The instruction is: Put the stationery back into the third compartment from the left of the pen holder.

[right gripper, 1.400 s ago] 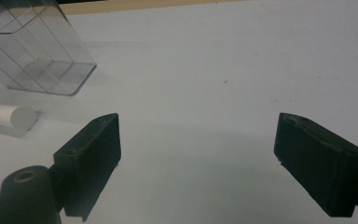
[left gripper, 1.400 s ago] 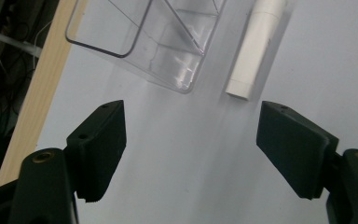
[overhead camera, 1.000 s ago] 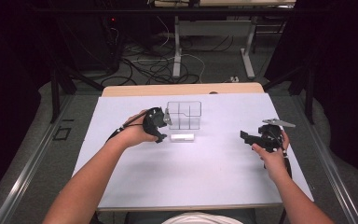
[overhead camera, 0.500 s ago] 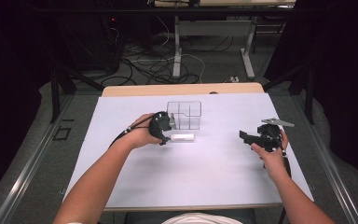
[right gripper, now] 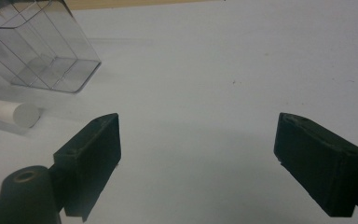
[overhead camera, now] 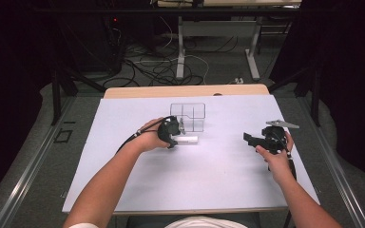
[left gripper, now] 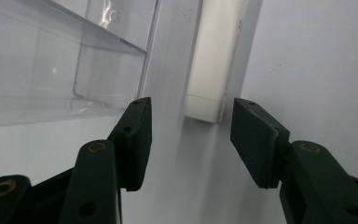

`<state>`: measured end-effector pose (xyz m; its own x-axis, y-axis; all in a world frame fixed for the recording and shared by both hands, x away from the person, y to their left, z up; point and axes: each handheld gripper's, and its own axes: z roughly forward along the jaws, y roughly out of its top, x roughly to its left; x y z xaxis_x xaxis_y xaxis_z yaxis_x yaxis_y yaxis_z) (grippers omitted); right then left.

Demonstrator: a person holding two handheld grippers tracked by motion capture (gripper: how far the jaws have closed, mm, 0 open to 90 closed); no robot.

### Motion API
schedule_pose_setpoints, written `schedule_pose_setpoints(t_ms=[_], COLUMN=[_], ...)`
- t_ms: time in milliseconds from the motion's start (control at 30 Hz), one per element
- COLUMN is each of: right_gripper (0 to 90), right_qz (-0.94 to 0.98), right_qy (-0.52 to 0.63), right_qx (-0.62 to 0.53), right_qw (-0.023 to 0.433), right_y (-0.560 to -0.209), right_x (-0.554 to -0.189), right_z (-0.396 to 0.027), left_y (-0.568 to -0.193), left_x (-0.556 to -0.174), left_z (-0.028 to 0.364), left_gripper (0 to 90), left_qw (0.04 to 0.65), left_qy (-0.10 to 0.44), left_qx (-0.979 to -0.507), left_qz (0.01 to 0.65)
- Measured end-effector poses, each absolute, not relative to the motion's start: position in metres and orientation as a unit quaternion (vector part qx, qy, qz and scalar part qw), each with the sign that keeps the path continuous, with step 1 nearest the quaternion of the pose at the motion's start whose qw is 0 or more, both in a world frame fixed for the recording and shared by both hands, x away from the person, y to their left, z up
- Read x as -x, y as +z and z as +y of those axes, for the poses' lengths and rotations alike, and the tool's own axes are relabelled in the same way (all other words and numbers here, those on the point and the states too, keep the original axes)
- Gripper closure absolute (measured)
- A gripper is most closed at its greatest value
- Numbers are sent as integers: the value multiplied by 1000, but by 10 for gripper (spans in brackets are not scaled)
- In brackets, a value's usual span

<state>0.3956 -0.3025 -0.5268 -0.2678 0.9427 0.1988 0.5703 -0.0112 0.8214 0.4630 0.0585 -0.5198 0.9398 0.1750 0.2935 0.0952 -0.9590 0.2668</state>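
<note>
Left tool [left gripper: 189, 135]: jaws half open and just been closing, white tube [left gripper: 214, 60] not yet gripped.
Tube place: frame middle on counter [overhead camera: 218, 180], beside clear box [overhead camera: 190, 116].
Feel: probably light, smooth, rolls; grab its middle.
Right tool [right gripper: 198, 158]: wide open, empty.

No text, label, brand, number or sign can be read anywhere; only a thin line of dark print, too small and blurred to be made out, is seen along the edge of the white cylindrical plastic tube [left gripper: 214, 60].
</note>
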Motion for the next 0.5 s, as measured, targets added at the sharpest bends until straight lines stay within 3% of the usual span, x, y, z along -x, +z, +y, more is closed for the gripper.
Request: schedule_pose_setpoints(t_ms=[500], right_gripper=[140], right_qz=[672], right_qy=[430], right_qx=[-564], right_qw=[214], right_y=[-527], right_x=[-395], right_z=[-301], left_y=[-525], left_x=[-462], left_z=[48], left_gripper=[544], left_qw=[120], left_qy=[164], left_qx=[-978], left_qz=[47])
